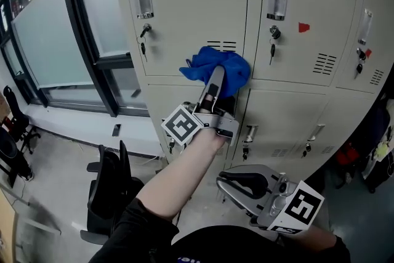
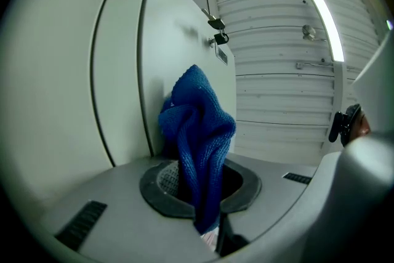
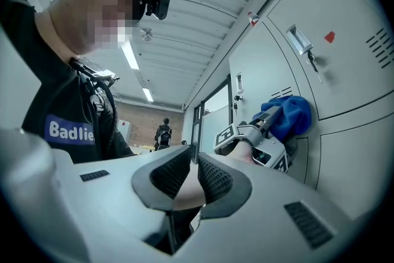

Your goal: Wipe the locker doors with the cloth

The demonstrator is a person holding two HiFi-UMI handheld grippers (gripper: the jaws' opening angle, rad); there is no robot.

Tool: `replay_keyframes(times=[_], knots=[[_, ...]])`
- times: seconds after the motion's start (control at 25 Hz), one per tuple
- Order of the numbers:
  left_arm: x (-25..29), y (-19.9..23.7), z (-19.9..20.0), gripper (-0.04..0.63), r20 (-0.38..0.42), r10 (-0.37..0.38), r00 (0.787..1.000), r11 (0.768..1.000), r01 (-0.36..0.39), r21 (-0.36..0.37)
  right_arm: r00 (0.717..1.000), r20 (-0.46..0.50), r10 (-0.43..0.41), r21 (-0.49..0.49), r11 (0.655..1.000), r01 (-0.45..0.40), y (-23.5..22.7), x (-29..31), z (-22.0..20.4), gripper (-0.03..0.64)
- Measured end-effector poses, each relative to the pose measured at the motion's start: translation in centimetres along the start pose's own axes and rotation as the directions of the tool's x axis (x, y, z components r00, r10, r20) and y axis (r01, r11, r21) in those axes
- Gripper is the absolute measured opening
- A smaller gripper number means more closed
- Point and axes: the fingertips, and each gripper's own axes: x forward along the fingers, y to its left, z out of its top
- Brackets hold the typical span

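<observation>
Blue cloth [image 1: 233, 66]: clamped in left gripper [image 2: 200, 185], against door [image 1: 191, 9].
Right gripper [image 3: 192, 170]: closed, empty, 5 o'clock.
Risk: rubbing drags cloth free.

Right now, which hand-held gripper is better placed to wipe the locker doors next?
Left. The left hand-held gripper is shut on the cloth, pressed against a locker door. The right hand-held gripper holds nothing and hangs low, off the doors.

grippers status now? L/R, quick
Left gripper: shut on the blue cloth, held against a locker door.
Right gripper: jaws together, nothing between them, held low, away from the lockers.
</observation>
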Motion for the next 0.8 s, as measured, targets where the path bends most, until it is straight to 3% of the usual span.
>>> replay_keyframes(times=[0.24,0.48,0.68,0.8], knots=[[-1.8,-0.8,-0.3,0.055,-0.024,0.017,1.000,0.999,-0.018,-0.035,1.000,0.003,0.003,0.003,1.000,-0.003,1.2,0.8,0.1,0.039],[-6.5,-5.3,0.9,0.055,-0.054,-0.012,0.998,0.998,0.015,0.064,1.000,0.009,0.001,0.028,1.000,-0.002,2.5,1.6,-0.1,0.040],[-10.5,-7.5,1.0,0.055,-0.115,0.017,0.993,0.985,0.003,0.173,1.000,0.017,0.023,0.054,0.998,-0.024,4.5,3.1,-0.2,0.040],[-12.5,-8.2,0.8,0.055,-0.149,0.036,0.988,0.981,-0.006,0.194,0.999,0.020,0.029,0.067,0.997,-0.031,5.8,3.9,-0.3,0.039]])
